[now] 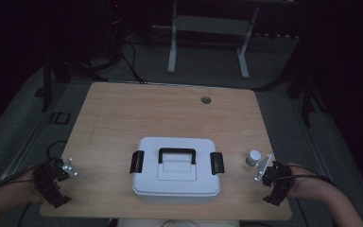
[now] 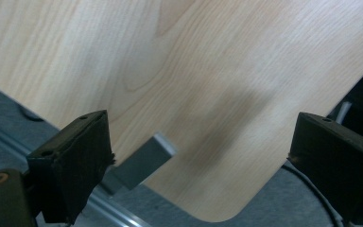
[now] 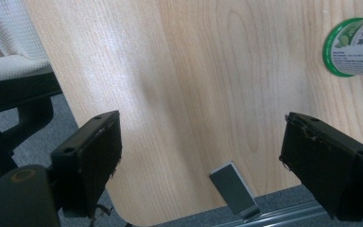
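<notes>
A white lidded box (image 1: 176,171) with a black handle (image 1: 177,153) and a black latch at each end stands on the wooden table (image 1: 170,113), near its front edge. My left gripper (image 1: 54,191) is over the table's near left corner; its jaws (image 2: 201,137) stand wide open with nothing between them. My right gripper (image 1: 275,189) hovers at the near right corner, also open (image 3: 203,139) and holding nothing. A small bottle (image 1: 253,157) with a white cap and green label (image 3: 354,47) stands just beyond the right gripper, apart from it.
A round cable hole (image 1: 205,100) sits near the table's far edge. A metal bracket (image 2: 144,158) shows under the left corner and another bracket (image 3: 234,189) under the right. A chair's pale cushion (image 3: 4,42) lies beside the table. A white frame (image 1: 208,38) stands on the floor behind.
</notes>
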Demonstrator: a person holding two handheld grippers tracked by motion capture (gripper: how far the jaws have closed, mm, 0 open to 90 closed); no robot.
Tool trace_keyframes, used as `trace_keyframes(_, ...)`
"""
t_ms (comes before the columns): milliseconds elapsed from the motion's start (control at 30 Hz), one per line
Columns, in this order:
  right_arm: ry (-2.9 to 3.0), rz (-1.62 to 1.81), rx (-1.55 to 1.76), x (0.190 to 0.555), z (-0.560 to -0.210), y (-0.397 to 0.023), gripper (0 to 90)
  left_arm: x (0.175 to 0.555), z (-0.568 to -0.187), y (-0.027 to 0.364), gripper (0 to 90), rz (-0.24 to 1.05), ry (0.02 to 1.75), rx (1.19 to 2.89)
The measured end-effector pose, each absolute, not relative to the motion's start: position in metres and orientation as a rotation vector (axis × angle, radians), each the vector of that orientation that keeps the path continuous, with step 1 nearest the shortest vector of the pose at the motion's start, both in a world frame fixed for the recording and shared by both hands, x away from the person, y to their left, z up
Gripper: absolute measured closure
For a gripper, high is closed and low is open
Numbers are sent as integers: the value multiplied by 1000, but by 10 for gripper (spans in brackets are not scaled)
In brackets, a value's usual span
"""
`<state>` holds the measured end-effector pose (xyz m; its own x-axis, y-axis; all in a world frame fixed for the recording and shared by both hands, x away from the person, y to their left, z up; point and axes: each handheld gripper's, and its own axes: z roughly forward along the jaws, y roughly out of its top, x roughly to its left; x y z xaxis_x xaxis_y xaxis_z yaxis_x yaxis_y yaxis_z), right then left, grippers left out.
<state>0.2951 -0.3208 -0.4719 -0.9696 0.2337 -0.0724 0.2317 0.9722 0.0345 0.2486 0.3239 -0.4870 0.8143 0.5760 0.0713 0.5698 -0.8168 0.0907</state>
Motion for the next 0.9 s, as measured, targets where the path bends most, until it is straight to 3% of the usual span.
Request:
trace_keyframes(567, 3014, 36, 374, 293, -464, -321, 130, 252, -462, 322, 62, 135, 944, 2931)
trace_keyframes(900, 3012, 58, 370, 293, -460, -317, 130, 259, -432, 301, 62, 126, 845, 2886)
